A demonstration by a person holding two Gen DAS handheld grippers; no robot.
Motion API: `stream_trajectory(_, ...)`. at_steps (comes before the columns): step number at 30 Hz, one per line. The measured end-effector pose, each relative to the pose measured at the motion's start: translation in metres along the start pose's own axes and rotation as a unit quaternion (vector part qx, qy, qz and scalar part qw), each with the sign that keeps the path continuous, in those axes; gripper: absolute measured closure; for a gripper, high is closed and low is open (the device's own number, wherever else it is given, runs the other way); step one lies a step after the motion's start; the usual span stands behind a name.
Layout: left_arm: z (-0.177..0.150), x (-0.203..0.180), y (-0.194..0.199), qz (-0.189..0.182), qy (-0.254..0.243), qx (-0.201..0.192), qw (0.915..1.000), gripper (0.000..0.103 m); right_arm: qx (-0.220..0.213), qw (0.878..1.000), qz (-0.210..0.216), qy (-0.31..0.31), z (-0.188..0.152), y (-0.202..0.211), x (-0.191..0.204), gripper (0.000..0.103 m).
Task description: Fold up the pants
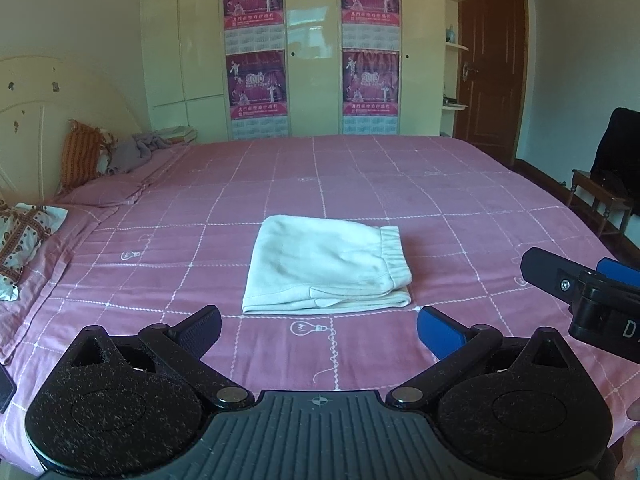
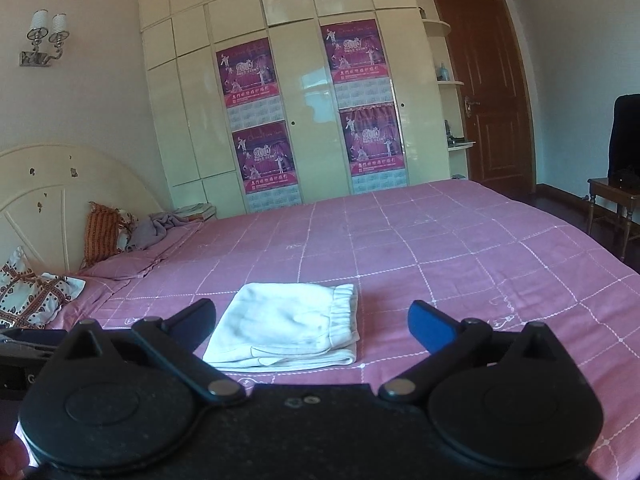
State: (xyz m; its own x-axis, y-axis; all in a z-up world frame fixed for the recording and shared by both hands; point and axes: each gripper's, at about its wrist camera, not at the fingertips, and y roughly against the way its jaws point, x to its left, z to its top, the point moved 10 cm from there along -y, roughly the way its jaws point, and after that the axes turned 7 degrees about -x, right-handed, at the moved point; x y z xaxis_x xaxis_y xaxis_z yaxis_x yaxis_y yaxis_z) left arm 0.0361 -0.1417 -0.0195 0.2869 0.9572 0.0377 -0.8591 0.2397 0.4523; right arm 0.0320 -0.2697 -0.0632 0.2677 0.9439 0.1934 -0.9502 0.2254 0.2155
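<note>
The pants [image 1: 326, 266] lie folded into a compact rectangle on the bed [image 1: 440, 184], toward its near edge, waistband on the right. Both the left tool [image 1: 318, 330] and right tool [image 2: 310, 324] gape wide and hold nothing, clear of the cloth. The folding looks finished, with at most a tidy-up left.

The folded white fabric pants [image 1: 326, 264] lie on the pink checked bedspread [image 1: 440, 200], near its front edge, well apart from the patterned pillows [image 1: 22, 236] at its left edge.

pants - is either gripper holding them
No, the folded pants lie free on the bed, both grippers' jaws open and clear.
</note>
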Motion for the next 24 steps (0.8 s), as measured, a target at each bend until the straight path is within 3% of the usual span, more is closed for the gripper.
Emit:
stream_trajectory(12, 0.0, 0.007, -0.001, 0.008, 0.0, -0.001, 1.0, 0.0, 0.01, 1.0, 0.0, 0.003, -0.008, -0.002, 0.005, 0.0)
stream_trajectory(24, 0.003, 0.018, -0.007, 0.014, 0.012, -0.007, 0.9998, 0.0, 0.012, 0.999, -0.028, 0.03, -0.009, -0.004, 0.005, 0.0)
